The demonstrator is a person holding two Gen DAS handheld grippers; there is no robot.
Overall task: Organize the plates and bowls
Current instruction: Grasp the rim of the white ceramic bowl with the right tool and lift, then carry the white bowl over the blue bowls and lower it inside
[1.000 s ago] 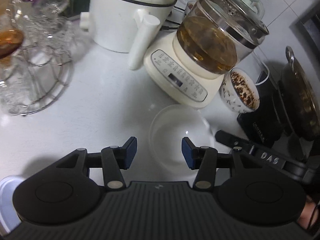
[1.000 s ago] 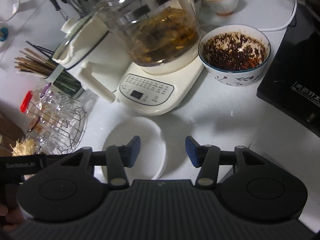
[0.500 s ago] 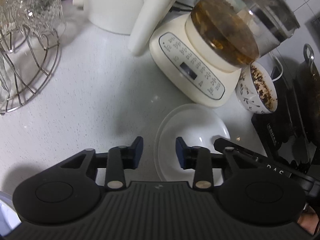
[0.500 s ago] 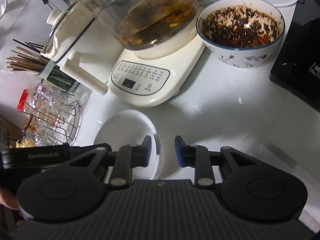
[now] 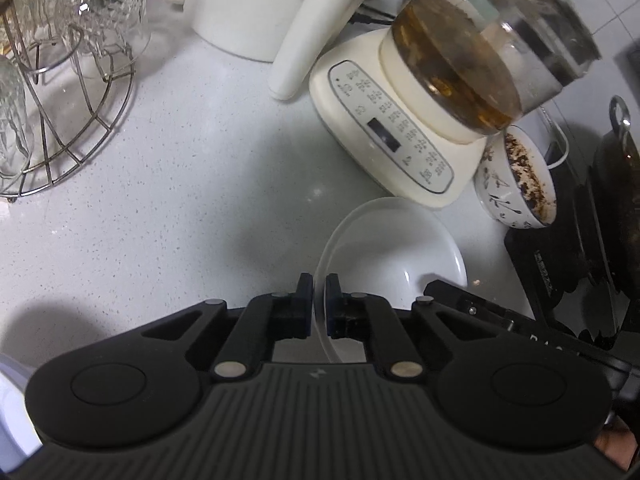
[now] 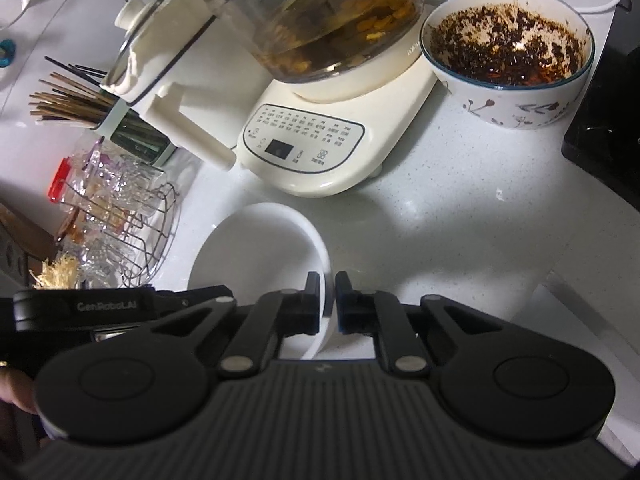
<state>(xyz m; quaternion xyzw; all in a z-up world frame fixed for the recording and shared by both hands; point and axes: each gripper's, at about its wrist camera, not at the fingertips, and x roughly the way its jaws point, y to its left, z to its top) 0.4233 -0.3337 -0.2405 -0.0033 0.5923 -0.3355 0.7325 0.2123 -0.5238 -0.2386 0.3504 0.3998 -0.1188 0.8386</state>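
Observation:
A white bowl [image 5: 392, 248] rests on the white counter in front of the kettle base; it also shows in the right wrist view [image 6: 256, 248]. My left gripper [image 5: 319, 294] is shut on the bowl's left rim. My right gripper [image 6: 328, 292] is shut on the bowl's right rim. Each gripper's body shows at the edge of the other's view. A patterned bowl [image 6: 508, 64] holding dark residue stands right of the kettle; it also shows in the left wrist view [image 5: 516, 184].
A cream electric kettle base with a glass pot [image 6: 320, 120] stands just behind the bowl. A wire rack of glasses [image 5: 60, 80] is at the left, a white appliance [image 5: 256, 4] behind. A black induction cooker [image 5: 568, 256] with a pan is at the right. Chopsticks [image 6: 68, 100] stand in a holder.
Both grippers have moved in and down onto the white bowl. Their jaws have gone from wide open to shut on opposite rims.

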